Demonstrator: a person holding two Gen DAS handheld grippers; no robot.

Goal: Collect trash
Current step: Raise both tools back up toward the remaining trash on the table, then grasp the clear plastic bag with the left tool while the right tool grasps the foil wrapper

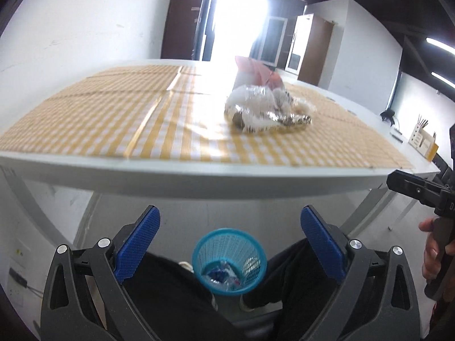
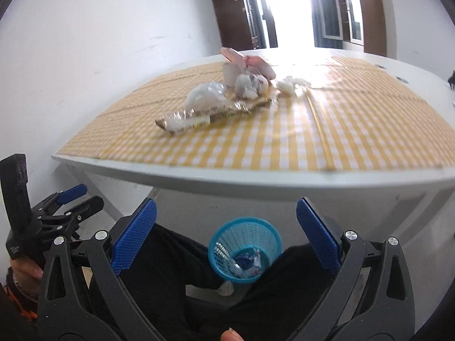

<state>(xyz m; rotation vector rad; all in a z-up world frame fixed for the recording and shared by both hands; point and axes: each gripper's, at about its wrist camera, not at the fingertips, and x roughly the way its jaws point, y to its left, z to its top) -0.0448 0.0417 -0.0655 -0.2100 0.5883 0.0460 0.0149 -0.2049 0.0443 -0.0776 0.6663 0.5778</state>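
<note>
A yellow-and-white checked cloth covers the white tabletop, with dark wooden cabinets beyond its far edge and a wooden pen holder near its right end.

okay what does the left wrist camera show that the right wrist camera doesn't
Only the left wrist view shows the wooden holder at the table's far right edge and the right gripper from the side.

Only the right wrist view shows the left gripper from the side, and the white crumpled tissue lying apart from the wrappers.

Both show the checkered tablecloth, the pile of plastic wrappers, the pink-topped roll, and the blue basket below, already holding some trash. The left gripper and right gripper are both open and empty.
</note>
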